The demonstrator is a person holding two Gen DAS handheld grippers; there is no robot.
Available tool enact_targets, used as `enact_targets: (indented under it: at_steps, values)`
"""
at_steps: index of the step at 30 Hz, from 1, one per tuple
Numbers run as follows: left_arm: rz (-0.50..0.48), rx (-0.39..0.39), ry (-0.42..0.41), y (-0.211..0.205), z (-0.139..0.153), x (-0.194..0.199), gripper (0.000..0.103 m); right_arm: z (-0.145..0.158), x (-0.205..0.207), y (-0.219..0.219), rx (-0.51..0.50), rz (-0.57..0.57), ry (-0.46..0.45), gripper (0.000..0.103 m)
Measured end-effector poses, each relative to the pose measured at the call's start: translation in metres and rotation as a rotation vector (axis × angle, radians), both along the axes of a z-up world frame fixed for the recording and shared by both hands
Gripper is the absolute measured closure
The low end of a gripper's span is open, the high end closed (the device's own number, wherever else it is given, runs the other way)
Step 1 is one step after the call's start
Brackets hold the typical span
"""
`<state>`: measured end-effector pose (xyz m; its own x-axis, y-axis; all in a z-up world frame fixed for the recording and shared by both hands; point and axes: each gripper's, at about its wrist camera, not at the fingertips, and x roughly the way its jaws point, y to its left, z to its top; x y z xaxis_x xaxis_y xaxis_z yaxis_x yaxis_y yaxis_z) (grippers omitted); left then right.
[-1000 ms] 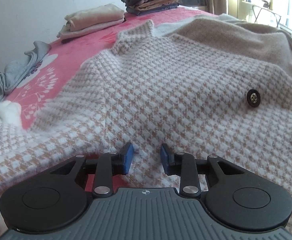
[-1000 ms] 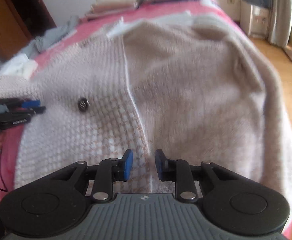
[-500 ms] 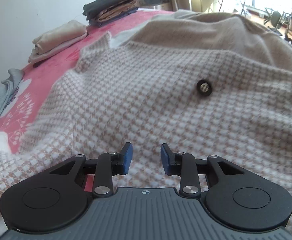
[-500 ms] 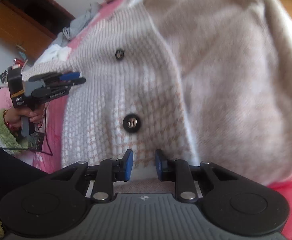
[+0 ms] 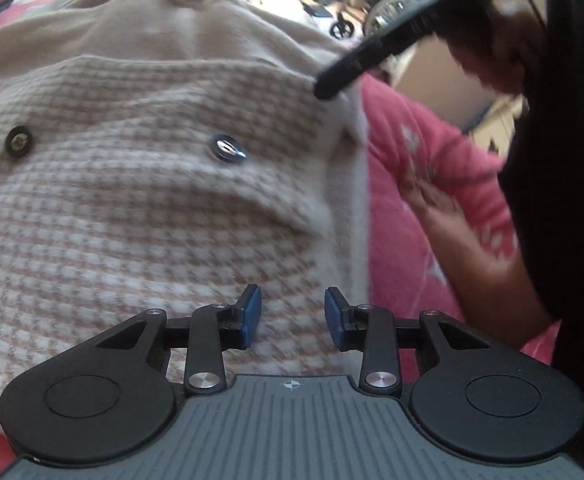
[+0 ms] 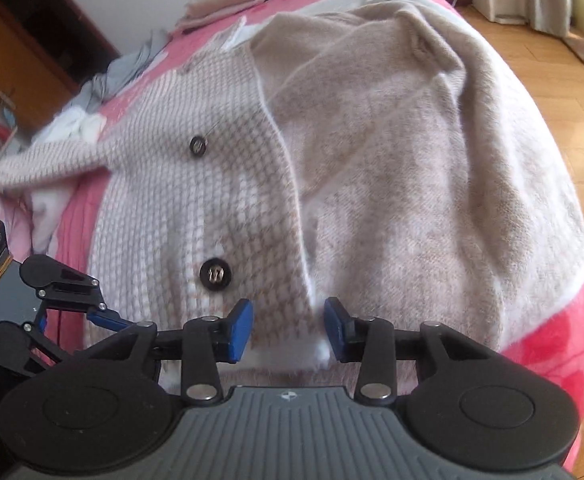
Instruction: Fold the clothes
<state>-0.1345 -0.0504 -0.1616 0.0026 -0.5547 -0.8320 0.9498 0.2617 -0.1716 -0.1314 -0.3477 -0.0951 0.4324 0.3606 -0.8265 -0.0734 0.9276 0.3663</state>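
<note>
Left wrist view is smeared by motion: the beige-and-white houndstooth knit cardigan point(image 5: 140, 208) fills the left and centre of the frame, its weave blurred towards the lower edge, and the person's hand point(image 5: 487, 36) at the upper right is only a dark smudge gripping the right gripper point(image 5: 331, 84), whose tips I cannot separate. The left gripper point(image 5: 292, 316) hovers over the cardigan's white hem edge, jaws opening, nothing pinched between its blue pads point(image 5: 252, 316). Right wrist view shows the cardigan spread over the pink floral bed cover point(image 6: 543, 344), the plain beige inner side turned up on the right, two dark round buttons point(image 6: 215, 274) on the left panel. The right gripper's jaws are opening above the hem, released. The left gripper's body is cut off at the lower left edge. A second ago the left camera faced the folded piles by the wall; now it looks across the hem towards the bright window, and a second button has come into sight.
</note>
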Motion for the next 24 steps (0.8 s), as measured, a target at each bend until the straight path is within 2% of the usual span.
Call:
enact_targets:
  at_steps: [2,4,5,6,8,10,12,19,24]
  values:
    - [-0.009,0.011,-0.047,-0.003,-0.002,-0.009,0.069,-0.001,-0.003,0.005,-0.031,0.01,-0.004,0.063]
    - [-0.007,0.016,-0.079,-0.005,-0.003,-0.015,0.069,-0.004,-0.003,0.012,-0.084,0.027,-0.006,0.071]
    - [-0.001,0.015,-0.084,-0.005,-0.004,-0.017,0.069,-0.005,-0.003,0.016,-0.119,0.039,-0.007,0.087]
    - [0.006,0.014,-0.09,-0.006,-0.005,-0.019,0.072,-0.005,-0.003,0.02,-0.157,0.054,-0.007,0.093]
    - [0.006,0.012,-0.091,-0.004,-0.005,-0.02,0.08,0.0,-0.005,0.023,-0.183,0.058,-0.016,0.095]
    - [-0.004,0.01,-0.069,-0.003,-0.004,-0.02,0.093,0.008,-0.009,0.023,-0.198,0.063,-0.03,0.096]
    - [-0.026,0.006,-0.029,-0.001,-0.004,-0.02,0.098,0.014,-0.013,0.024,-0.2,0.079,-0.031,0.097]
    - [-0.078,0.013,0.034,0.001,-0.006,-0.026,0.101,0.014,-0.018,0.019,-0.21,0.096,0.012,0.097]
    - [-0.098,0.013,0.119,0.003,-0.011,-0.02,0.101,0.006,-0.018,0.013,-0.229,0.093,0.036,0.097]
